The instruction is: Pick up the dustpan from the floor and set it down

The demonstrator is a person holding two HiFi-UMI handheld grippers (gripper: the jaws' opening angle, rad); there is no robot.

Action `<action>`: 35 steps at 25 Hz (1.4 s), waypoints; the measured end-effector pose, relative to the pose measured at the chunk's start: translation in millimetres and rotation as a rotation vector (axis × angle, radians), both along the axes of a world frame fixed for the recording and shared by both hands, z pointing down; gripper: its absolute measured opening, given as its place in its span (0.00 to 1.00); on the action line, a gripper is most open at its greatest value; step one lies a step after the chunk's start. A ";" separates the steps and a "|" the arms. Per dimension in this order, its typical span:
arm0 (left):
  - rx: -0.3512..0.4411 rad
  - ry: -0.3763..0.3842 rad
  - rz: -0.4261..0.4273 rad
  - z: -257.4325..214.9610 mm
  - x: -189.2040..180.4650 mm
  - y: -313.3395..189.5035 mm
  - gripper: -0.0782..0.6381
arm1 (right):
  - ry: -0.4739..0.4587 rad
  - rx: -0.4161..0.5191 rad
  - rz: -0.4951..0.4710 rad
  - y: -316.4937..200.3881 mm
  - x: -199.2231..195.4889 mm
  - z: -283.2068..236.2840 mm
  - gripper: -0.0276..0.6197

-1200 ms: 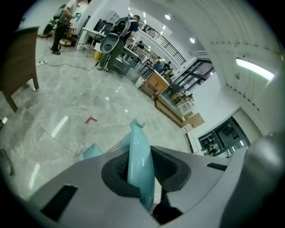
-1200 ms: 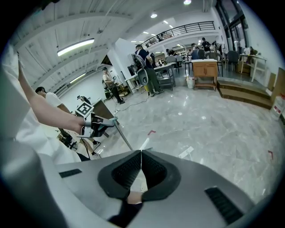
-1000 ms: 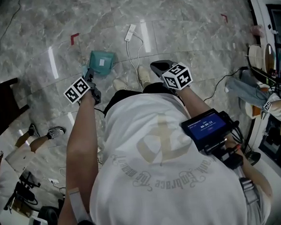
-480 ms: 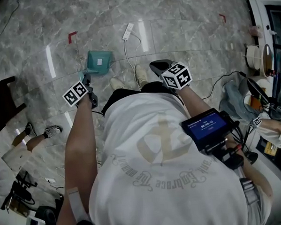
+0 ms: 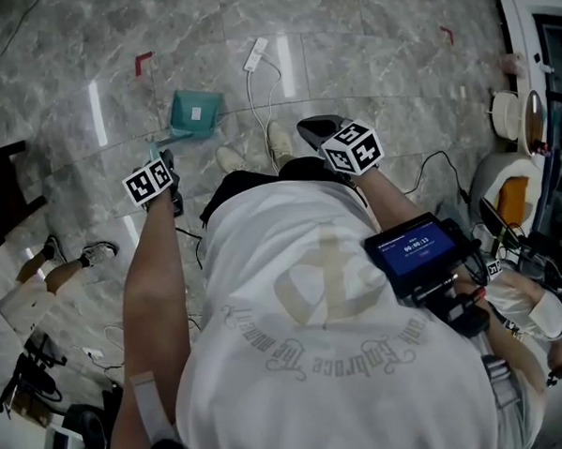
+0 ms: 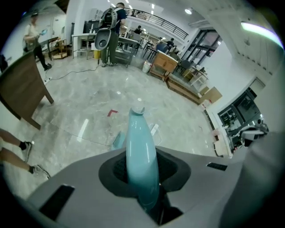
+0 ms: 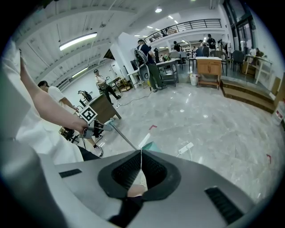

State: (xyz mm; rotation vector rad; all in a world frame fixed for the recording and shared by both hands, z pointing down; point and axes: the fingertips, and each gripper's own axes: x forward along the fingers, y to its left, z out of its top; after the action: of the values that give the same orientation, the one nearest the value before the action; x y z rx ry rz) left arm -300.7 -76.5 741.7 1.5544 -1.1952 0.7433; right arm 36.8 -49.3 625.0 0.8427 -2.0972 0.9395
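Head view: we lower the teal plastic dustpan (image 5: 195, 113) floorward, left gripper (image 5: 167, 162) fingers clamped on it, right gripper (image 5: 312, 129) fingers together.

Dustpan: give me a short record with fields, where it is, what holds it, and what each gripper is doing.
dustpan: teal, pan end low at the marble floor; contact unclear
handle: teal, runs between the left gripper's jaws
left gripper: shut on the handle
right gripper: jaws together, nothing held
nearby: white power strip with its cable, beyond the dustpan
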 end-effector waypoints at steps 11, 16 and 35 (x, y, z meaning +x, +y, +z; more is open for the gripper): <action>0.071 -0.091 0.079 -11.2 -3.8 2.1 0.42 | -0.008 0.023 -0.033 -6.3 -6.9 -3.1 0.07; 0.184 -0.115 0.036 -36.8 -15.3 -2.4 0.44 | -0.023 0.041 -0.074 -11.6 -19.0 -5.5 0.07; 0.461 -0.047 -0.058 -143.6 -4.5 26.6 0.42 | -0.154 0.131 -0.193 -34.7 -76.3 -38.3 0.07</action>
State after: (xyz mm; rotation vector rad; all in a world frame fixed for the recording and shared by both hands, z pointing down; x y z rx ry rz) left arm -305.1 -49.9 598.0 1.8710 -1.5146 0.4869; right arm -39.4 -84.0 586.6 0.6343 -2.3462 0.7931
